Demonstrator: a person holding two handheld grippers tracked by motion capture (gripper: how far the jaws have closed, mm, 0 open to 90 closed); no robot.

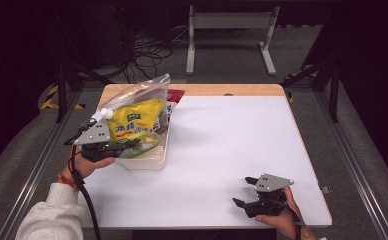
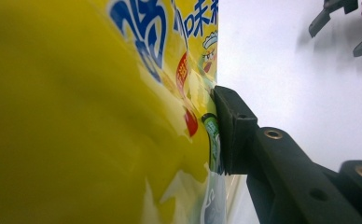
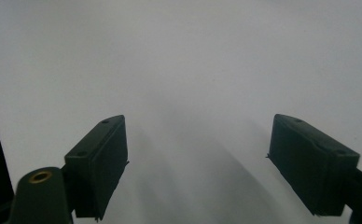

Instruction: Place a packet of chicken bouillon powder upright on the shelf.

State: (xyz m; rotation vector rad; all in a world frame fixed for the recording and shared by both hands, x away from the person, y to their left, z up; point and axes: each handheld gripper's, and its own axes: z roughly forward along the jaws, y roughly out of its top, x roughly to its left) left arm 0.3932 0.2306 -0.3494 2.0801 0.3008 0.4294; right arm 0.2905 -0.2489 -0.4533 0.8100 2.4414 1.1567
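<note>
Currently, the yellow pouch (image 1: 134,122) w/ white cap is seen inside a clear zip bag (image 1: 142,100), and both are clamped by the left gripper (image 1: 113,148) at the bag's lower edge. In the left gripper view, one black pad (image 2: 230,135) is pressed flat against the yellow pouch (image 2: 100,116) through the film; the opposite jaw is hidden behind the pouch, so the grip is read as closed on the bag and its contents. The bag is held upright, leaning slightly away from the left gripper, directly above and ahead of its jaws. A shallow pale tray (image 1: 152,161) is located just beside the left gripper, under the bag's bottom edge; contact btwn bag and tray cannot be confirmed. A red packet (image 1: 174,95) is partly visible behind the bag, on the far side from the left gripper.

The right gripper (image 1: 246,192) is held low over the white table surface (image 1: 222,140), well apart from the bag. Its jaws are spread wide, w/ nothing btwn them, as confirmed in the right gripper view (image 3: 198,163). The right gripper is also seen in the left gripper view, far off at the upper corner (image 2: 340,28).
</note>
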